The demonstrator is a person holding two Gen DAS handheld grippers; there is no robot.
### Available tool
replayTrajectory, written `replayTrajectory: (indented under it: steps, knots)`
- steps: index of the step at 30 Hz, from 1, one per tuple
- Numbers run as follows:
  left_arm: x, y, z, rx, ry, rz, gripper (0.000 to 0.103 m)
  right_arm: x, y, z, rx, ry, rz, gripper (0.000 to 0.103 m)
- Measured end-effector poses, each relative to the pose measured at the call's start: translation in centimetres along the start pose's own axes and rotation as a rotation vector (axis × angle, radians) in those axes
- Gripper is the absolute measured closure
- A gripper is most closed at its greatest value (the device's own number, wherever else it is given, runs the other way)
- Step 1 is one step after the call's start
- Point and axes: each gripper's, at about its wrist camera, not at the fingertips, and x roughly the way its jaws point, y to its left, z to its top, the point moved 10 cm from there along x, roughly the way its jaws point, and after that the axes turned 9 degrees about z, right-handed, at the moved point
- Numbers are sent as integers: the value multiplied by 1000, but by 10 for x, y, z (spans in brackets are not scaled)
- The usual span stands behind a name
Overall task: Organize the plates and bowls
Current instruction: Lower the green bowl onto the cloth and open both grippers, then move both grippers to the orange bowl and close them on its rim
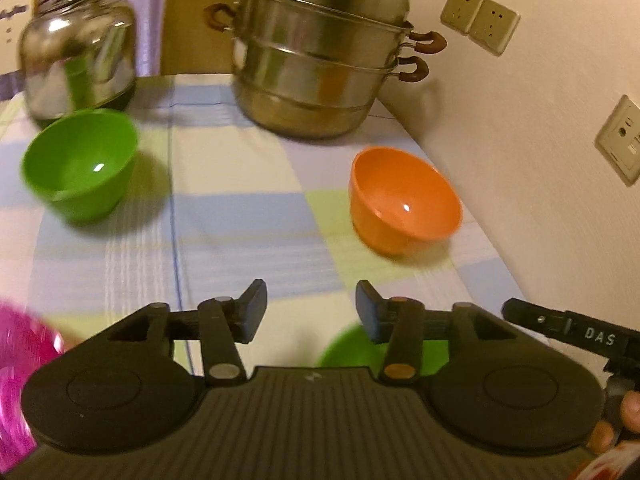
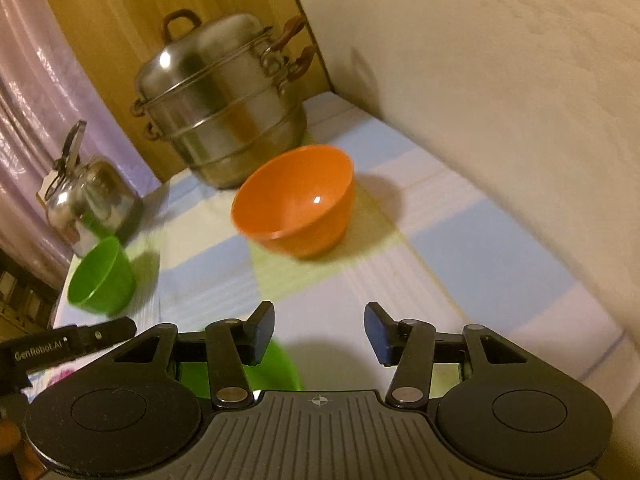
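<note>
Left gripper [image 1: 311,312]: jaws parted, nothing held between them. Right gripper [image 2: 319,334]: jaws parted likewise, nothing gripped. A green plate [image 2: 276,364] is seen on the checked tablecloth [image 1: 240,216] beneath both. Orange bowl [image 1: 404,204] and green bowl [image 1: 80,164] are seen upright, well apart.

Tiered steel steamer pot [image 1: 320,56] with brown handles at far end of desk [image 1: 248,248], near wall corner. Steel kettle [image 1: 78,60] far left, well apart from pot. Desk under checked cloth [image 2: 460,248], blue, pale green, white. Wall sockets [image 1: 480,20] on cream wall, right. Lilac curtain [image 2: 36,92] and wooden panel [image 2: 100,12] behind.
</note>
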Motion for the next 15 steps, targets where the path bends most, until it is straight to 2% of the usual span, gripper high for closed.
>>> replayTrajectory:
  steps: [6, 15]
  knots:
    - [47, -8, 46, 26, 30, -41, 57, 22, -23, 44, 1, 9, -15, 53]
    - [111, -36, 72, 37, 83, -106, 57, 81, -38, 76, 35, 66, 27, 53]
